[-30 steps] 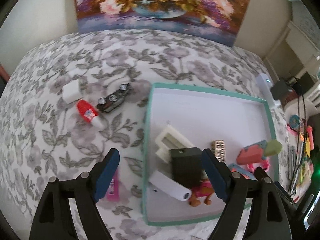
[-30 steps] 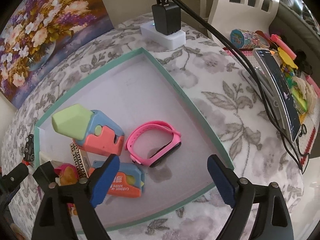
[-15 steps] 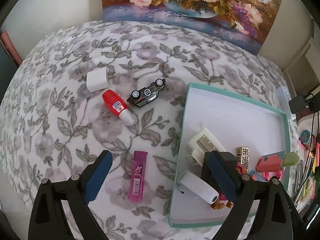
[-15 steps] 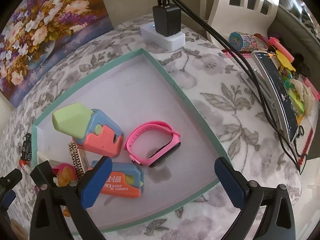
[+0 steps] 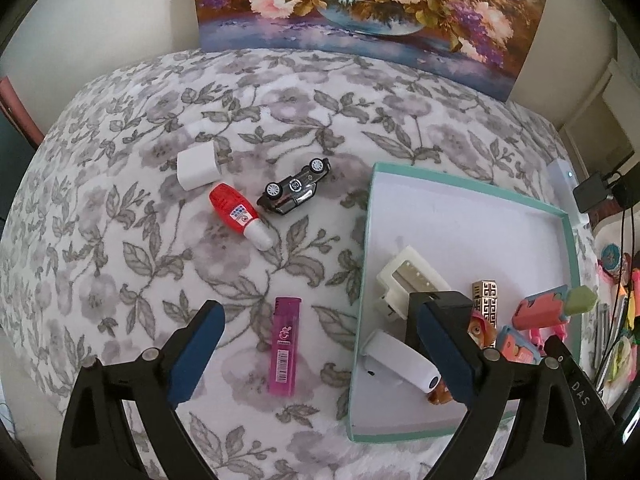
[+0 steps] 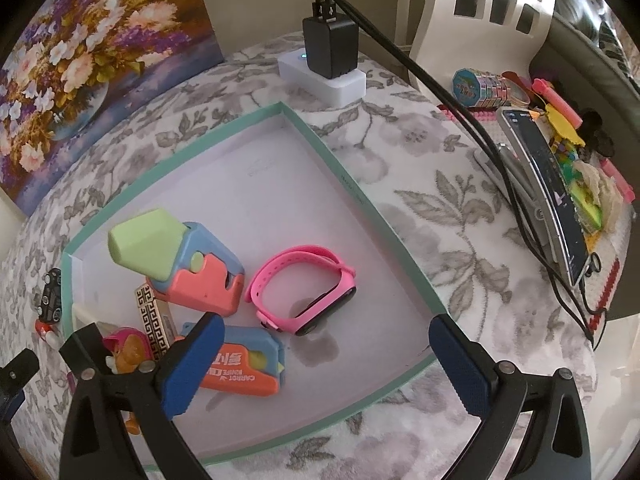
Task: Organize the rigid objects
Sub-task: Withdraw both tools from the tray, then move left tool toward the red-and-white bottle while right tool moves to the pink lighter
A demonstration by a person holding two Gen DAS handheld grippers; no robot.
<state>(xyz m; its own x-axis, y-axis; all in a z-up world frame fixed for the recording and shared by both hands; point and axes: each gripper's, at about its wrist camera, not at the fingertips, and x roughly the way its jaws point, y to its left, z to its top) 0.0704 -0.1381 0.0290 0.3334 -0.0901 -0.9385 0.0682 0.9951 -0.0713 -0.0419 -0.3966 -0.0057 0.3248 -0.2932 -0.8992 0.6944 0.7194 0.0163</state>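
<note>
On floral cloth, one lighter (image 5: pixel 285 347), one toy car (image 5: pixel 294 191), one glue bottle (image 5: pixel 239 216), one white charger (image 5: pixel 197 167)

The far half of the teal tray (image 6: pixel 384 216) is left unoccupied, while its near-left corner is crowded by the pink watch (image 6: pixel 304 292) and toys.

From my left wrist camera, the gripper's right finger (image 5: pixel 444 344) covers most of a black block (image 5: pixel 450 298) in the tray (image 5: pixel 370 264), so I cannot tell what it is. The same finger hides most of a small orange toy figure (image 5: pixel 478 328). At the far right, colourful clutter (image 5: pixel 624 320) is cut off by the picture's edge and too blurred to name. From my right wrist camera, the toy car (image 6: pixel 51 298) beyond the tray's left wall is partly hidden. The painting (image 6: pixel 92 60) runs off the frame.
</note>
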